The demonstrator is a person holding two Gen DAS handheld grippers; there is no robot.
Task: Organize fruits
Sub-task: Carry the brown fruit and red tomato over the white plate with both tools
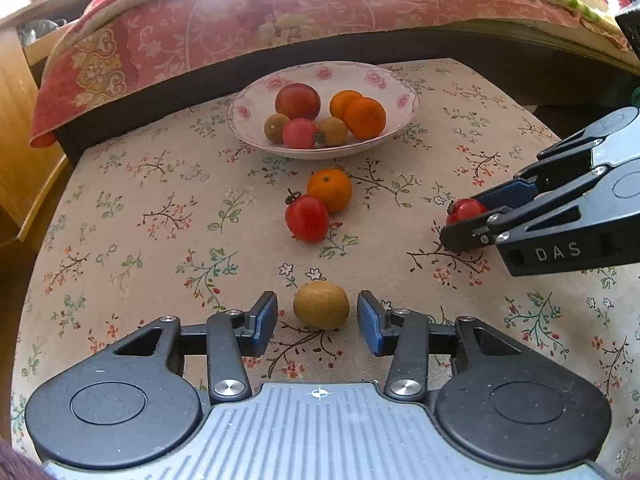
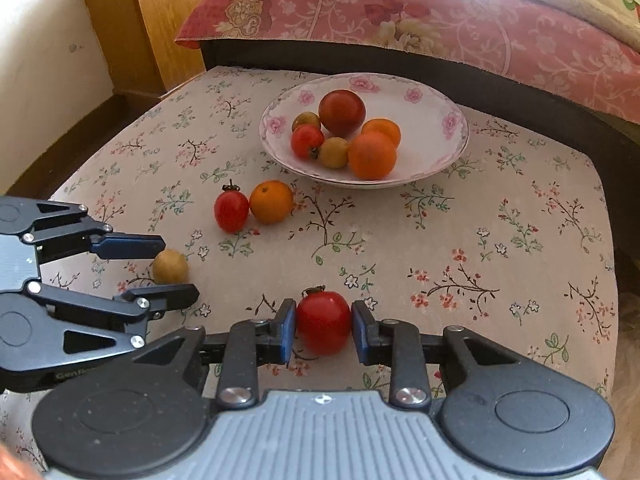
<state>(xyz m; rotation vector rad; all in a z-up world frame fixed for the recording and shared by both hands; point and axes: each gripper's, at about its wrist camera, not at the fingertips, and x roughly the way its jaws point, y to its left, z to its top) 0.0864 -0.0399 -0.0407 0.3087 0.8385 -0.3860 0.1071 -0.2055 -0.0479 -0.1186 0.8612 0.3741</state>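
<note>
A flowered white bowl (image 1: 402, 120) (image 2: 440, 156) at the far side of the table holds several fruits: tomatoes, oranges and small tan fruits. My left gripper (image 1: 318, 318) (image 2: 176, 268) is open around a tan fruit (image 1: 321, 305) (image 2: 170, 267) on the cloth, with a gap on each side. My right gripper (image 2: 323, 330) (image 1: 464, 220) is shut on a red tomato (image 2: 323, 322) (image 1: 466, 210) at table level. A loose orange (image 1: 330, 190) (image 2: 271, 202) and a red tomato (image 1: 307, 218) (image 2: 231, 211) lie touching in front of the bowl.
The table has a floral cloth (image 1: 160, 220) (image 2: 500, 240). A bed with a pink flowered cover (image 1: 280, 12) (image 2: 440, 12) runs behind it. Wooden furniture (image 1: 16, 140) (image 2: 160, 20) stands at the left.
</note>
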